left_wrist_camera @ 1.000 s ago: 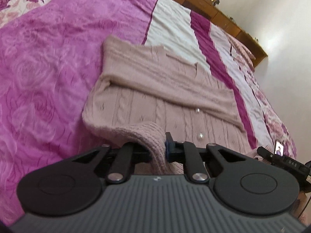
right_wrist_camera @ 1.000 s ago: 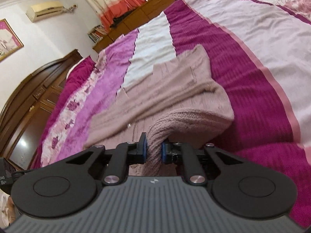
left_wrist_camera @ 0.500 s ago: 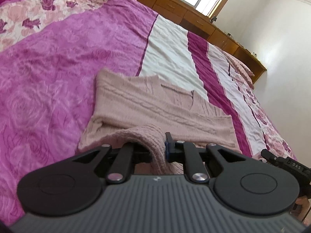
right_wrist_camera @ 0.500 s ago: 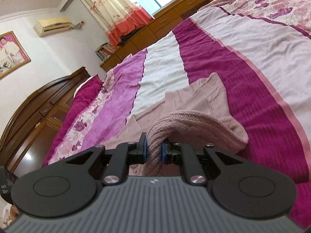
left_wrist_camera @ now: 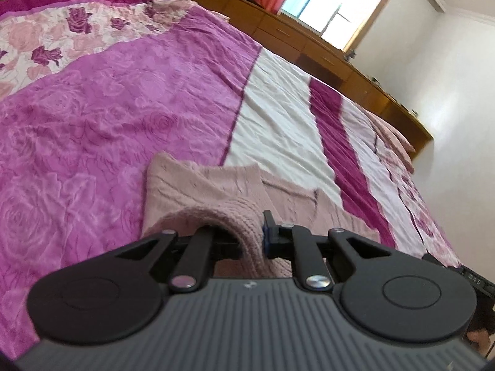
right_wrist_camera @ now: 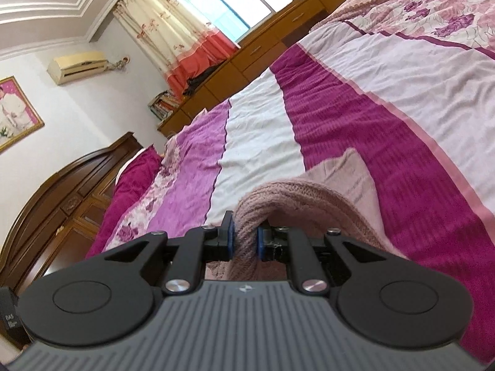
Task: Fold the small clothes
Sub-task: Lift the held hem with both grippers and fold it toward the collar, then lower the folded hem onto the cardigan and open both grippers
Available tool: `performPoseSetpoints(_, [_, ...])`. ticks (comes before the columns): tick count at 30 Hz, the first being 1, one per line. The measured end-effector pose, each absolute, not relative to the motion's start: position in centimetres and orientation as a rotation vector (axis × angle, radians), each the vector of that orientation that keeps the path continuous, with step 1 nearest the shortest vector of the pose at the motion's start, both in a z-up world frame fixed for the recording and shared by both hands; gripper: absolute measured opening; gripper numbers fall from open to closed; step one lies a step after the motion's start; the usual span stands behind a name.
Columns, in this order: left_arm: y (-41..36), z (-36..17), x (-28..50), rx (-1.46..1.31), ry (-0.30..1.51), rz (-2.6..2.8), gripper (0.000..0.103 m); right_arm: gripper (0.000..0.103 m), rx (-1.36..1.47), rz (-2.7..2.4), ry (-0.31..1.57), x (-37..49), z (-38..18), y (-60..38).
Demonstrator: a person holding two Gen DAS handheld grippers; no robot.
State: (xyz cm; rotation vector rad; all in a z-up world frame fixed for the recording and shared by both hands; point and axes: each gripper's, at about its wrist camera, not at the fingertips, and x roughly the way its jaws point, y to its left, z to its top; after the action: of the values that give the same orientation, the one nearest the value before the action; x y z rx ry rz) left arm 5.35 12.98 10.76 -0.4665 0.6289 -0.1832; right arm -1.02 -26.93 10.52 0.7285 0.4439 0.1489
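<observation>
Readable text is scarce. Right wrist view, far left edge: black device [right_wrist_camera: 7, 318] carries white letters "DAS", with a smaller line beneath too fine to read. Left wrist view, far right edge: black device edge [left_wrist_camera: 473, 278] shows pale characters, too blurred to make out. Small embossed logo on each grey gripper body, not legible.

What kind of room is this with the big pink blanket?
Most likely a bedroom in a home. A wide bed with a pink bedspread fills the view, its dark wooden headboard stands by the wall, and a curtain hangs at the window. A pink sweater lies on the bed.
</observation>
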Motion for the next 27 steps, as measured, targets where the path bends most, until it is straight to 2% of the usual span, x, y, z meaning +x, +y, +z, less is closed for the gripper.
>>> performPoseSetpoints(11, [12.9,6.1,10.9,-0.384,0.661,-0.127,0.014,0.015,0.688,0.041,0.506,6.7,5.7,-27.3])
performPoseSetpoints(18, [13.1,3.0,11.9,-0.339,0.728,-0.097,0.016,0.017,0.643,-0.028,0.576,7.7,1.9,-27.4])
performPoseSetpoints(21, [13.6,3.0,11.6,-0.366,0.728,-0.101,0.02,0.034,0.608,-0.03,0.575,7.2,2.2,-27.2])
performPoseSetpoints(23, [14.0,3.2,11.1,-0.376,0.728,-0.086,0.023,0.053,0.585,-0.055,0.571,6.7,2.7,-27.0])
performPoseSetpoints(27, [14.9,3.5,9.5,-0.363,0.712,-0.051,0.024,0.055,0.58,-0.053,0.562,5.0,3.3,-27.1])
